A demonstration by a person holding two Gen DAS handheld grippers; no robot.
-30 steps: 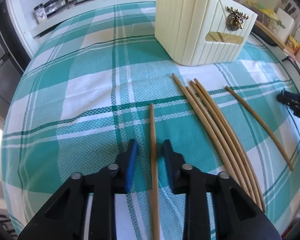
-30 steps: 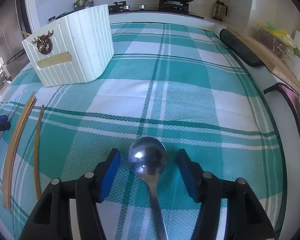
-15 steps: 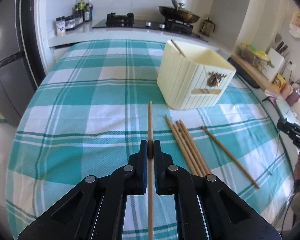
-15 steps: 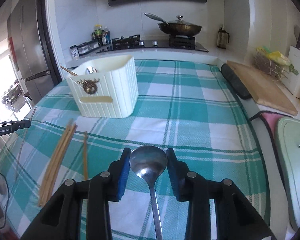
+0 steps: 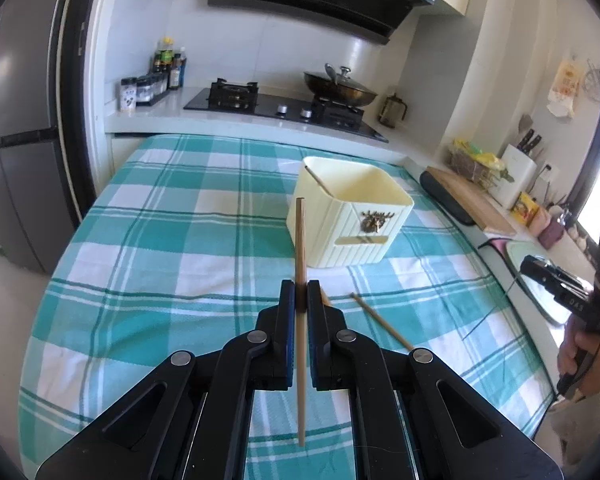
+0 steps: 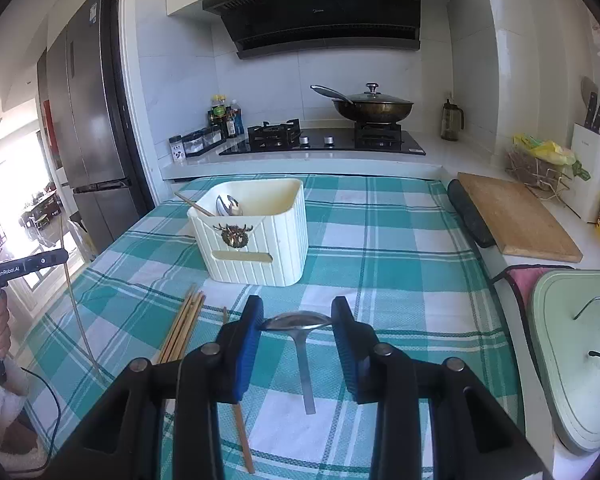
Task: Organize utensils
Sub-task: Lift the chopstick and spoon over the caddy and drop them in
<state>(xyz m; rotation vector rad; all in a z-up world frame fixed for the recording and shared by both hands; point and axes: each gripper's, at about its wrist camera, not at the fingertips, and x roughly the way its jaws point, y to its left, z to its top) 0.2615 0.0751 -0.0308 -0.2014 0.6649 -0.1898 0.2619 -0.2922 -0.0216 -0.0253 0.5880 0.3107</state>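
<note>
Two burners (image 6: 326, 136) behind teal plaid cloth (image 6: 400, 280), fridge (image 6: 88, 120) left.

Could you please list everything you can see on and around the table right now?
Ribbed cream plastic utensil bin: one, on the check cloth, holding a steel spoon and a chopstick.
Teal-and-white check tablecloth: one, covering the table.
Loose wooden chopsticks: a bundle, tan, on the cloth before the bin.
Lidded dark wok: one, on the black hob.
Wooden cutting board: one, on the right counter.
Left gripper: black, jaws shut on a single wooden chopstick, lifted.
Right gripper: blue-padded, jaws shut on a steel soup spoon.
</note>
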